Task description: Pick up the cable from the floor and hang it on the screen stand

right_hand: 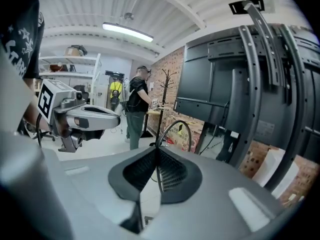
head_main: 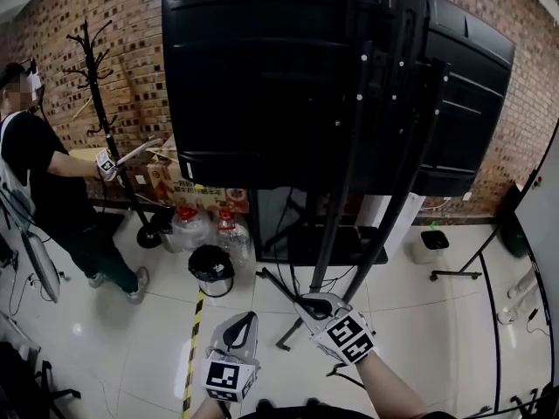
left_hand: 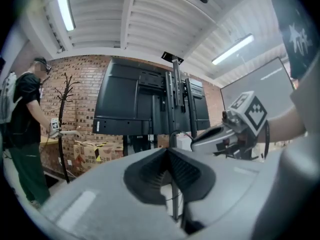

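The black screen (head_main: pixel 262 77) shows its back on a stand of black posts (head_main: pixel 349 190) in front of me. My right gripper (head_main: pixel 313 306) is raised near the stand's foot and is shut on a thin black cable (right_hand: pixel 176 129). The cable arcs up out of its pads in the right gripper view (right_hand: pixel 158 151). My left gripper (head_main: pixel 241 328) hangs lower and to the left, jaws together (left_hand: pixel 168 151). A dark line shows in the gap under its pads; I cannot tell whether it is the cable. Each gripper sees the other: right gripper (left_hand: pixel 202 136), left gripper (right_hand: pixel 112 119).
A person (head_main: pixel 44 182) stands at the far left by a black coat rack (head_main: pixel 100 103). Cardboard boxes (head_main: pixel 179 182), water bottles (head_main: pixel 188 225) and a black bin (head_main: pixel 212 269) sit near the stand. A white bin (head_main: pixel 430 244) is on the right. Yellow-black tape (head_main: pixel 192 347) runs along the floor.
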